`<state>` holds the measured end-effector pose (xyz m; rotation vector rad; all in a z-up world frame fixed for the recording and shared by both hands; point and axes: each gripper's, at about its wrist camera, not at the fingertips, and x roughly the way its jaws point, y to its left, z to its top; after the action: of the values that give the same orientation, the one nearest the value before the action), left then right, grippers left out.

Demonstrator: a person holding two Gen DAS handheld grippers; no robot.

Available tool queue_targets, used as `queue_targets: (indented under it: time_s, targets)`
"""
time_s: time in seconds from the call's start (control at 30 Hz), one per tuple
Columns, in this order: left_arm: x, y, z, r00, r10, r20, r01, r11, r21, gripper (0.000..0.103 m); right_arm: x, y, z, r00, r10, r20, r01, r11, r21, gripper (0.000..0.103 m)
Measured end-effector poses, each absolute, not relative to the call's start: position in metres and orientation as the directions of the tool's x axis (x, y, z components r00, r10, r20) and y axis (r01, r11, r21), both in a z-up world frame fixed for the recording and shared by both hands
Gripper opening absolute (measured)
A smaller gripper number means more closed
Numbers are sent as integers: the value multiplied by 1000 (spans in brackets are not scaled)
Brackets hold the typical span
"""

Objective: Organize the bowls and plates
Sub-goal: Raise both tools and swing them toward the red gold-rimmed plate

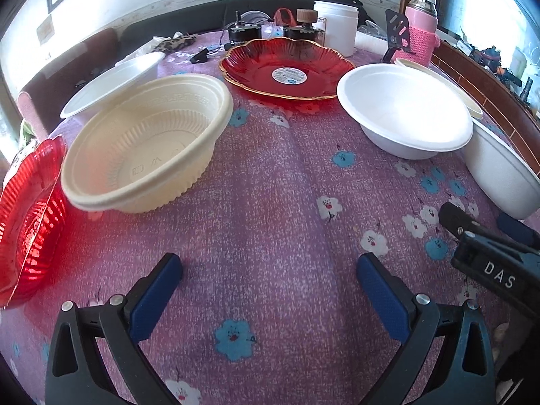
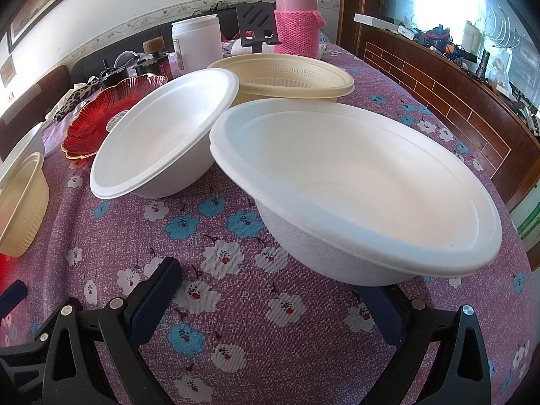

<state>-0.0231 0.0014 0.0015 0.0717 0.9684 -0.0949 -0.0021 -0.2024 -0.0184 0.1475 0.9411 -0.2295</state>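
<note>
The left tongs (image 1: 270,276) gape wide over bare flowered cloth (image 1: 270,202) — open room ahead. The right tongs (image 2: 270,290) are spread too, their right finger tucked under the rim of a white foam bowl (image 2: 364,195); whether it touches is unclear. Beyond sit a second white bowl (image 2: 158,141), a cream bowl (image 1: 145,148) and a red plate (image 1: 287,67) — the last mid-surface, another red plate (image 1: 30,216) at the left edge.

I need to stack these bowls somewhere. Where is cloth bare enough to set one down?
Bare cloth lies between the cream bowl, the white bowl and the left tool. The far edge is crowded: jar, pink flask, red plate.
</note>
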Motion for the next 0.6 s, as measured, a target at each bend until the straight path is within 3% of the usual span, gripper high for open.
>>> queue_targets:
  time_s: [0.4,0.6]
  targets:
    - [-47,8,3,534,-101,-839,192,981,4,103,-7,-202,-17,506,-90,-858,216,976,26,102]
    - [-71,30,17,518,-175,-837,181,979,-93,103,-28,-200,-14,468,-86,-879,240,970,33,102]
